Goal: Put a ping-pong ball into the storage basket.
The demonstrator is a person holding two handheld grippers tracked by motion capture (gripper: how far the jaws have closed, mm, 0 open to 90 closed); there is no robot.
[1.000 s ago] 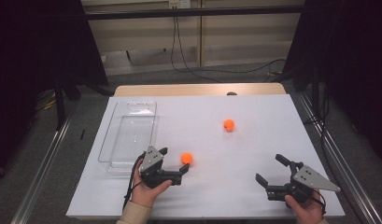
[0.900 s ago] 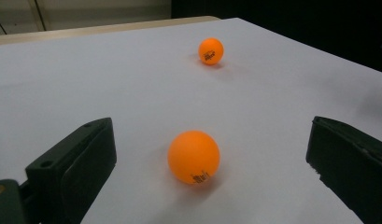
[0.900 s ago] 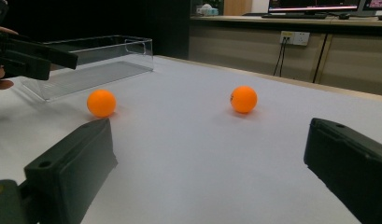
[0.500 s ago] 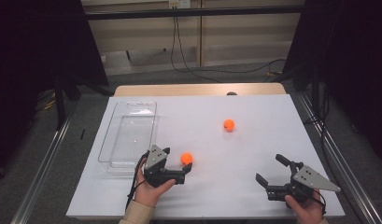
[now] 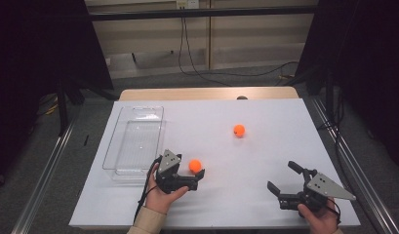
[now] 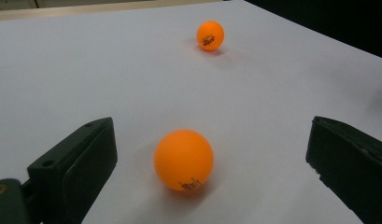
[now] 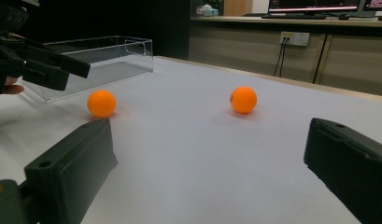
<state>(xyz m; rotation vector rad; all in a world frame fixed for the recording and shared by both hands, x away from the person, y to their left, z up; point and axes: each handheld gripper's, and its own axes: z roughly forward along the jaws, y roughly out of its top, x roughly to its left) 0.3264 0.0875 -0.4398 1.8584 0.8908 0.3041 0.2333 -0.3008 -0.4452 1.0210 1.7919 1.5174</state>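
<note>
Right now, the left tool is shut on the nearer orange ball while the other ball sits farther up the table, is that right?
Not quite: the left tool is open. In the left gripper view, the nearer orange ball lies between its jaws with clear gaps on both sides. The other ball does sit farther up the table.

White table (image 5: 265, 146) w/ 2 orange balls (image 5: 195, 165) (image 5: 239, 130) & clear tray (image 5: 120, 146) at left.

both grippers low – left gripper (image 5: 189, 176) jaws spread, right gripper (image 5: 285, 179) jaws spread.

Grey carpet floor (image 5: 50, 165), beige wall panels (image 5: 255, 29)
</note>
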